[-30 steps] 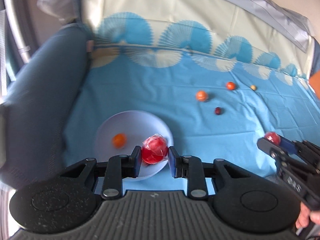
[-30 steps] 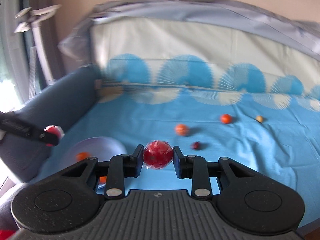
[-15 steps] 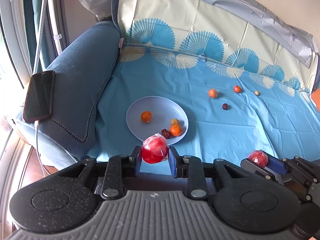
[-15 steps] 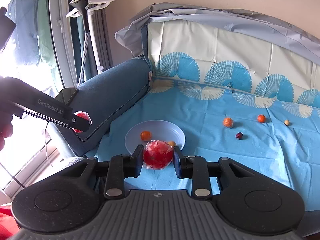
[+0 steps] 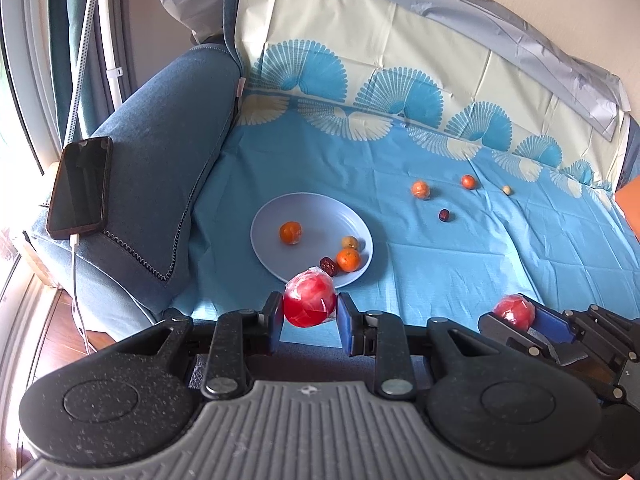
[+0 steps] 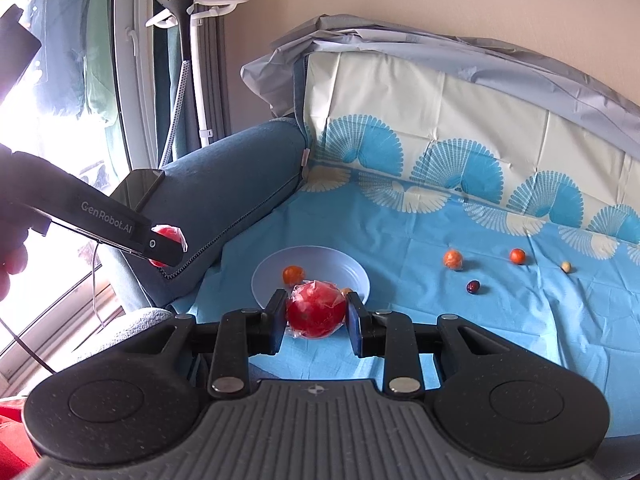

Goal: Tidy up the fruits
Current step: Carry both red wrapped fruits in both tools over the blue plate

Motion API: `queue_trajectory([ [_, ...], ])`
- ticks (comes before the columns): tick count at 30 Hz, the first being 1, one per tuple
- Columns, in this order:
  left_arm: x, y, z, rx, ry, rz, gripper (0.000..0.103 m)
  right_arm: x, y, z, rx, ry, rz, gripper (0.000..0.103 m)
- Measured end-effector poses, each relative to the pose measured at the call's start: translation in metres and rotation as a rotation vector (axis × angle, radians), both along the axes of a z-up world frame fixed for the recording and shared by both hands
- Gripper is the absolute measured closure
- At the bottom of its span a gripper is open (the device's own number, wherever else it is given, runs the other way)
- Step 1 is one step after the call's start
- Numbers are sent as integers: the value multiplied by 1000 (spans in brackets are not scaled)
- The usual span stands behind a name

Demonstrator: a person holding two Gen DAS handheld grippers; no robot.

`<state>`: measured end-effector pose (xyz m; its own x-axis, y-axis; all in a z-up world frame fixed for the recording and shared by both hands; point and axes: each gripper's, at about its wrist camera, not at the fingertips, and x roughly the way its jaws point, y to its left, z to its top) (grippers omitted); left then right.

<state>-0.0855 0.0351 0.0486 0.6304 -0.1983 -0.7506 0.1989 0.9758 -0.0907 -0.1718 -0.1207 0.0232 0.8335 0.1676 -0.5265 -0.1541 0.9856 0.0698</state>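
My left gripper (image 5: 310,314) is shut on a red apple in clear wrap (image 5: 309,298), held in the air in front of the sofa seat. My right gripper (image 6: 317,318) is shut on a second wrapped red apple (image 6: 316,309), also held off the seat. A pale blue plate (image 5: 320,216) lies on the blue cloth with two oranges (image 5: 290,232), a small yellowish fruit (image 5: 349,242) and a dark date (image 5: 329,265). Loose on the cloth are two oranges (image 5: 420,189), a dark fruit (image 5: 444,215) and a small pale fruit (image 5: 507,190).
A phone (image 5: 80,186) on a charging cable lies on the blue sofa armrest (image 5: 160,152) at the left. The patterned cloth (image 5: 440,264) covers seat and backrest. A garment steamer stand (image 6: 192,40) and a window are beyond the armrest. An orange object (image 5: 629,208) sits at the far right.
Both grippers have pulled back and up from the plate, each still holding its apple. The view has widened to take in the armrest, phone and window.
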Motion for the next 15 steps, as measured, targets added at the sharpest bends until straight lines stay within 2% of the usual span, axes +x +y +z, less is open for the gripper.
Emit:
queue_trajectory([
  [15, 40, 0, -21, 11, 63, 6, 72, 34, 0, -19, 5, 74, 2, 71],
])
